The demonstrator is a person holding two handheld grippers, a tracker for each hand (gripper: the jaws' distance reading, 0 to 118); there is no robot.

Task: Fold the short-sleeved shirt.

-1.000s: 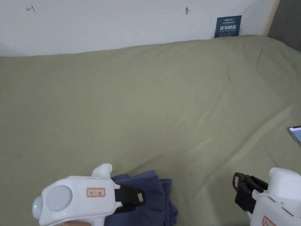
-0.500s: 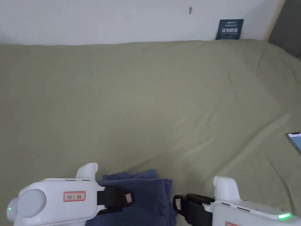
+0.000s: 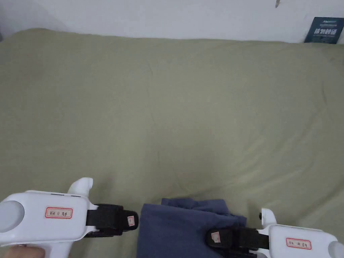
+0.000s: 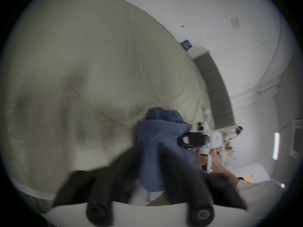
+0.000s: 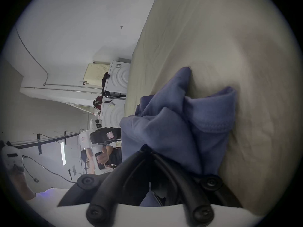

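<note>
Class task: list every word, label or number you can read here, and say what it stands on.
Dark blue sign on the wall: white characters, too blurred to read.
Red-bordered label on the left tool: too small.
Red-bordered label on the right tool: too small.

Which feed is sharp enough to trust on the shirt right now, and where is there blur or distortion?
Head view: sharp, evenly lit, shirt cut off at the bottom edge. Left gripper view: motion-smeared, its tongs soft, fisheye bending the bed. Right gripper view: crisp on the fabric folds, equally warped.
</note>
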